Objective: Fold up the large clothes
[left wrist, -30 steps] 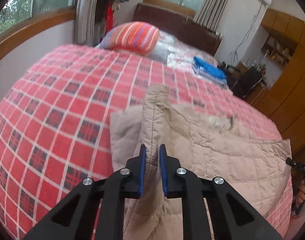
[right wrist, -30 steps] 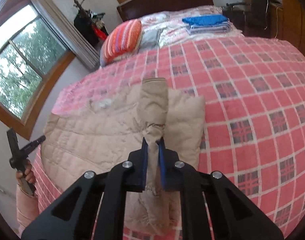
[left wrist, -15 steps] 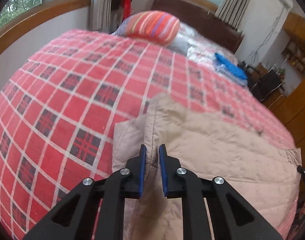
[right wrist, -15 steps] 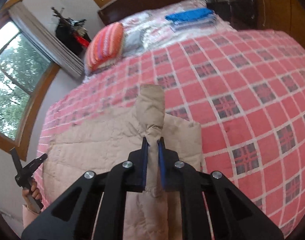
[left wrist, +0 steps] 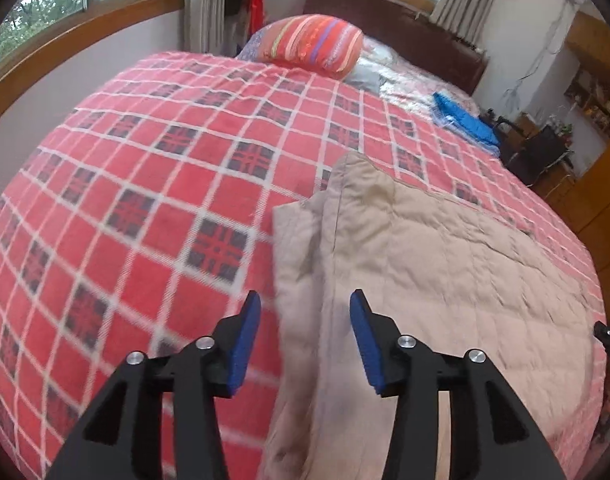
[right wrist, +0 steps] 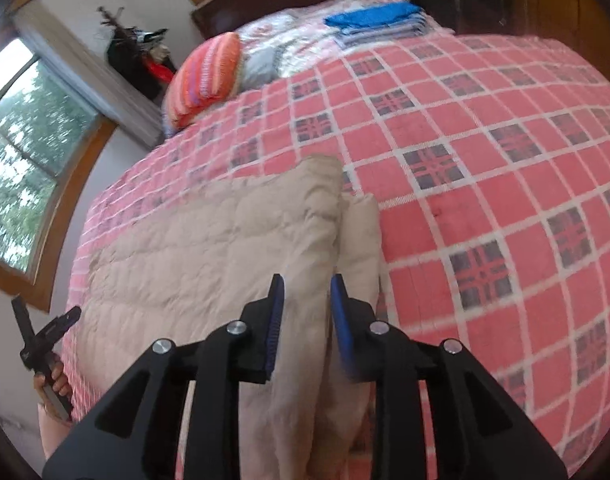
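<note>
Through the left camera, my left hand-held gripper (left wrist: 305, 330) gapes wide over the tan quilted coat (left wrist: 445, 264), lying folded once on the bed (left wrist: 145, 168). Through the right, my right hand-held gripper (right wrist: 305, 312) stands parted, holding nothing; further folds probably remain.

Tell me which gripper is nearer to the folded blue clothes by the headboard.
Right. The blue clothes lie on the right gripper's side of the bed; the left gripper is over the beige quilted coat's opposite edge, nearer the window.
</note>
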Tool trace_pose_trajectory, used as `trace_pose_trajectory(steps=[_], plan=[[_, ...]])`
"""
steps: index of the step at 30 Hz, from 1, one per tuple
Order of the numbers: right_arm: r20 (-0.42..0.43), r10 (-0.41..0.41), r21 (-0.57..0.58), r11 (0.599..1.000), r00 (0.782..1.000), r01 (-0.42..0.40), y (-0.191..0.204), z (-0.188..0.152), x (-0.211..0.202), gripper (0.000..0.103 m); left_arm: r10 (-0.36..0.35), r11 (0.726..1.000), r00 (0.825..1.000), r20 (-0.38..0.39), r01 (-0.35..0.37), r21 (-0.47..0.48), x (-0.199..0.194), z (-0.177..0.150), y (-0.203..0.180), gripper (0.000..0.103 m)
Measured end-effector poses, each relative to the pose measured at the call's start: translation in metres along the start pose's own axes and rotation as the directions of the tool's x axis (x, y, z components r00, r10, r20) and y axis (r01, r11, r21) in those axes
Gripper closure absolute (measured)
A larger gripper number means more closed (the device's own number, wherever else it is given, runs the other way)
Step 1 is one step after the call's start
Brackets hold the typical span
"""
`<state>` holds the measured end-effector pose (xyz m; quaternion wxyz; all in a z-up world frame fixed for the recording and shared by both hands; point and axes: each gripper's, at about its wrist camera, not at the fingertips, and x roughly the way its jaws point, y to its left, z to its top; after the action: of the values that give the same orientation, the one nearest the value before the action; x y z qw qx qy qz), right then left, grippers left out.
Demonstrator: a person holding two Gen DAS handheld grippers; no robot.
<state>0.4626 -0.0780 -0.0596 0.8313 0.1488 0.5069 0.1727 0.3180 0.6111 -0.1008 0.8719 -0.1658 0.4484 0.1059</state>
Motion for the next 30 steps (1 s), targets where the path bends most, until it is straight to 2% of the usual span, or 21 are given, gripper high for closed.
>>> trace_pose_trajectory(steps=[1,3,8,11,12,14,16,18,21,24,26,28,30], plan=[[0.003,0.011,-0.011,1.0,1.0,-0.011,0.0,-0.005,-0.006,0.066,-0.001,1.0,1.0,0.003,0.001,0.003,-0.006,-0.005,0.003,0.049],[0.007,0.034,-0.042,0.999,0.999,-0.033,0.002,-0.025,-0.021,0.06,-0.015,1.0,1.0,0.008,0.015,0.001,-0.019,-0.02,0.014,0.045],[-0.06,0.079,-0.087,0.993,0.995,-0.084,0.004,-0.071,-0.027,0.06,-0.081,0.997,0.997,-0.012,0.08,-0.016,-0.031,-0.05,0.027,0.045],[-0.102,0.058,-0.087,0.994,0.993,-0.067,0.006,-0.087,-0.013,0.06,-0.116,0.993,0.993,-0.039,0.115,-0.014,-0.027,-0.064,0.021,0.045],[-0.105,0.053,-0.084,0.995,0.993,-0.062,0.006,-0.09,-0.009,0.06,-0.113,0.994,0.993,-0.045,0.113,-0.003,-0.024,-0.069,0.017,0.047],[-0.104,0.061,-0.07,0.995,0.993,-0.068,0.005,-0.093,-0.006,0.065,-0.11,0.994,0.993,-0.047,0.11,0.012,-0.02,-0.074,0.01,0.058],[-0.103,0.071,-0.064,0.995,0.992,-0.078,0.004,-0.093,-0.005,0.077,-0.127,0.991,0.99,-0.054,0.129,0.02,-0.016,-0.077,0.006,0.076],[-0.11,0.055,-0.07,0.996,0.992,-0.063,0.006,-0.093,-0.005,0.08,-0.112,0.993,0.992,-0.053,0.114,0.044,-0.014,-0.079,0.0,0.081],[-0.121,0.014,-0.099,0.995,0.993,-0.026,0.011,-0.092,-0.001,0.081,-0.074,0.994,0.996,-0.055,0.078,0.074,-0.011,-0.082,-0.005,0.081],[-0.125,-0.002,-0.119,0.993,0.992,-0.013,0.02,-0.094,0.0,0.077,-0.07,0.993,0.996,-0.059,0.075,0.087,-0.013,-0.084,-0.005,0.079],[-0.119,0.016,-0.117,0.993,0.993,-0.03,0.025,-0.093,-0.004,0.072,-0.086,0.993,0.995,-0.056,0.09,0.077,-0.021,-0.081,0.0,0.071],[-0.092,0.056,-0.1,0.993,0.994,-0.065,0.022,-0.092,-0.014,0.054,-0.096,0.994,0.995,-0.029,0.098,0.052,-0.032,-0.075,0.008,0.037],[-0.056,0.078,-0.09,0.993,0.995,-0.083,0.02,-0.087,-0.022,0.044,-0.123,0.992,0.992,0.011,0.122,0.024,-0.043,-0.064,0.018,0.028]])
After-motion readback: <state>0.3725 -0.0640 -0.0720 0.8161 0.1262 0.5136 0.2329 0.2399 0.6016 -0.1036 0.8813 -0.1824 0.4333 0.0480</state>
